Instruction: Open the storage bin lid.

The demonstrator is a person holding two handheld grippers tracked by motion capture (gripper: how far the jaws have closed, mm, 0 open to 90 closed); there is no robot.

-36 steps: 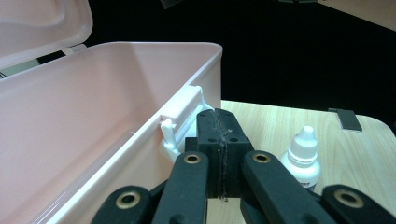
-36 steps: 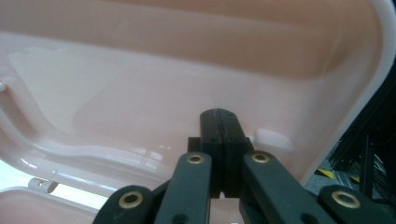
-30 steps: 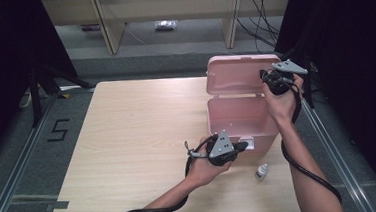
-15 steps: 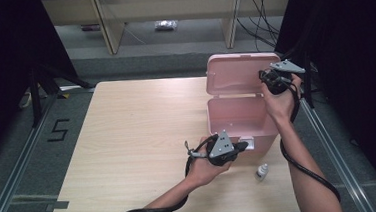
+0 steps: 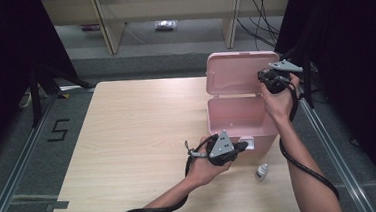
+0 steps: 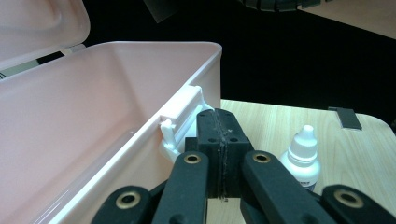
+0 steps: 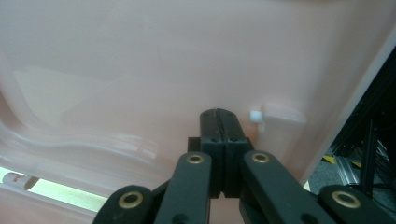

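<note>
Left gripper (image 5: 243,146): jaws fully closed, pads flush against each other w/ nothing between; matte black plastic, brass-coloured pivot pins. In left gripper view the same gripper (image 6: 218,122) has its tip right at the white latch (image 6: 180,123) on the front wall of the pink box (image 6: 93,126); contact cannot be confirmed. Grey three-cornered plate on top, black cable trailing back over the tabletop (image 5: 128,135).

Right gripper (image 5: 265,75): jaws likewise pressed together, empty. Held up against the inner face of the raised lid (image 5: 239,72). Right gripper view: gripper (image 7: 218,116) tip at or just off the lid surface, next to a small white catch nub (image 7: 255,115) on a moulded tab.

Pink box: rectangular, rounded corners, smooth glossy plastic, thin walls w/ rolled rim. Sits at right-hand far part of tabletop, lid standing open approx. upright at the back. Interior as far as visible is bare. Lid inner face smooth w/ a shallow moulded ridge.

Dropper bottle (image 5: 262,171): small, white translucent plastic, conical nozzle cap, label on body; upright on tabletop just in front of box, near its right front corner, apart from both grippers. Also seen in left gripper view (image 6: 302,156).

Tabletop: pale wood-grain laminate, matte, rounded corners.
</note>
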